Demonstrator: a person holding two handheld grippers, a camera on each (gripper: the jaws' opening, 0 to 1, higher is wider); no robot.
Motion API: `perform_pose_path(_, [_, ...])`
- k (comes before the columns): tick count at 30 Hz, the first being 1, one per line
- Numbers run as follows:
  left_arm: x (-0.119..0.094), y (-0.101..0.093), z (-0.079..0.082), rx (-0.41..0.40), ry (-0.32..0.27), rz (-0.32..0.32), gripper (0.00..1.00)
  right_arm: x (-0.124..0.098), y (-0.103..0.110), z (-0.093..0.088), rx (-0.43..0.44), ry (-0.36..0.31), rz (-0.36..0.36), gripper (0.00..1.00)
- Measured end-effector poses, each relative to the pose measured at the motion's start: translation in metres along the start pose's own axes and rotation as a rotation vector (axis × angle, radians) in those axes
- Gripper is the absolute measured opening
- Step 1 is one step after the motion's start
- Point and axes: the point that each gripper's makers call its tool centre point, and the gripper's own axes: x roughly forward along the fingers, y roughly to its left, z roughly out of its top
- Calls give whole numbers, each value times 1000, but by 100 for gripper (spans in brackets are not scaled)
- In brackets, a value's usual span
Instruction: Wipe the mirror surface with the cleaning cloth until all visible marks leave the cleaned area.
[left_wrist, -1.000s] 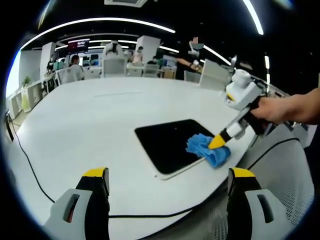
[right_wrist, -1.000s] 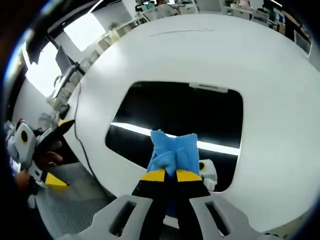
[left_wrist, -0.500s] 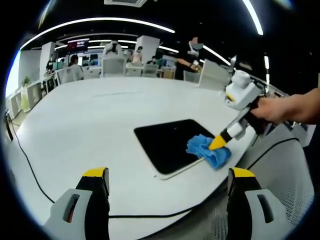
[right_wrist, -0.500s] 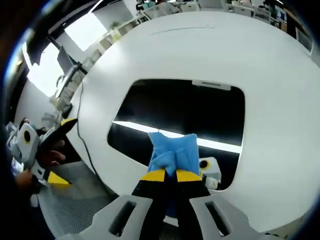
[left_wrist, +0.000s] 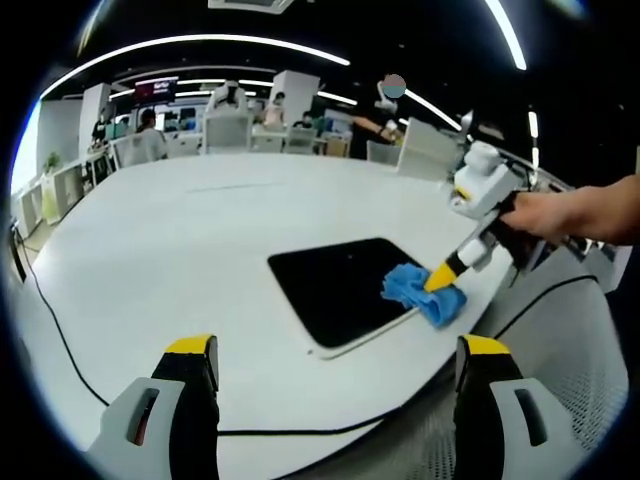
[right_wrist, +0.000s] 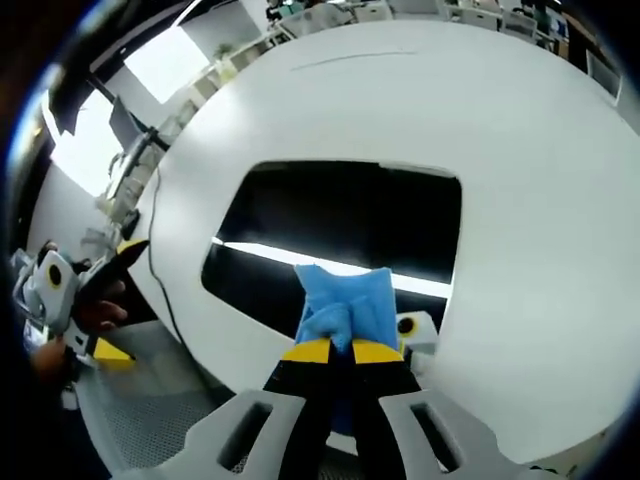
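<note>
Lying flat on the white table (left_wrist: 180, 250), the dark mirror (left_wrist: 335, 290) is showing as a black rounded rectangle with a pale border. In the right gripper view the mirror (right_wrist: 340, 225) is reflecting a bright strip of ceiling light across its middle, and any marks on the glass are too faint to make out. The blue cleaning cloth (left_wrist: 420, 293) is resting on the mirror's corner nearest the table edge, pressed there by the right gripper (left_wrist: 445, 275). In the right gripper view the cleaning cloth (right_wrist: 345, 305) is sitting bunched between the yellow-tipped jaws of the right gripper (right_wrist: 333, 350), which are closed tight on it; the cloth is covering part of the mirror's near edge, and a small pale reflection with a round dark spot is showing on the glass just beside it. A person's hand (left_wrist: 560, 215) is gripping the right gripper's handle beyond the mirror's far corner, the arm cut off at the view's side.

The left gripper (left_wrist: 335, 345) is hovering on the near side of the mirror, well apart from it, its jaws standing wide open and holding nothing. In the right gripper view the left gripper (right_wrist: 85, 300) is appearing small past the table edge, partly cut off, with a hand around it. A black cable (left_wrist: 60, 340) is trailing along the table's edge away from the mirror. Desks and seated people beyond the table are blurred.
</note>
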Motion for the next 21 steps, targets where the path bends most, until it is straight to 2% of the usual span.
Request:
perform_pose_path(13, [1,-1,-1,-1,8,-3,99,-12,-29,-6,49,-17,-14,0])
perform_pose_path(21, [1,-1,-1,-4,9,-1,99,-11,-30,-6,49,-17,-23,0])
